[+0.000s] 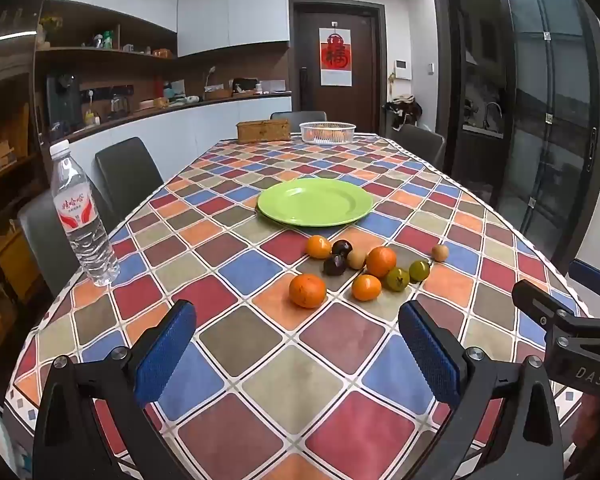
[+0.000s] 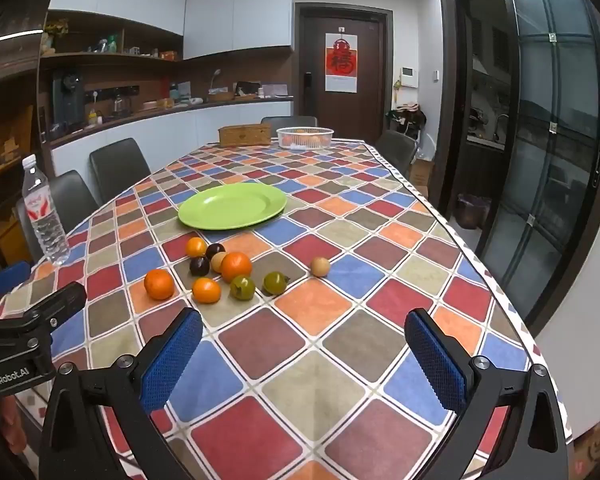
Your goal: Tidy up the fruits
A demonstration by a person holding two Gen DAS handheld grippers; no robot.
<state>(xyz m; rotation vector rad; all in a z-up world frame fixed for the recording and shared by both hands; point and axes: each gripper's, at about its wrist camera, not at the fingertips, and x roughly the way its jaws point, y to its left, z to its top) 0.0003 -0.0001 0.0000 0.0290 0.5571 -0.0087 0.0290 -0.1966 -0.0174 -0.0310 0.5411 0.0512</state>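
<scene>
A bare green plate (image 1: 315, 202) (image 2: 232, 205) lies mid-table on a checked cloth. In front of it sits a loose cluster of fruit: several oranges, the nearest one (image 1: 307, 290) (image 2: 159, 284) at the left, two dark plums (image 1: 335, 265) (image 2: 199, 266), two green tomatoes (image 1: 398, 279) (image 2: 243, 287), and pale round fruits, one (image 1: 440, 252) (image 2: 320, 267) apart to the right. My left gripper (image 1: 298, 350) hovers open short of the fruit. My right gripper (image 2: 304, 356) is open too, nearer the table's right side, with nothing between its fingers.
A water bottle (image 1: 80, 216) (image 2: 44, 216) stands at the table's left edge. At the far end are a white basket (image 1: 327, 132) (image 2: 305, 137) with fruit and a woven box (image 1: 263, 130). Dark chairs (image 1: 126, 176) line the left side. A glass door is to the right.
</scene>
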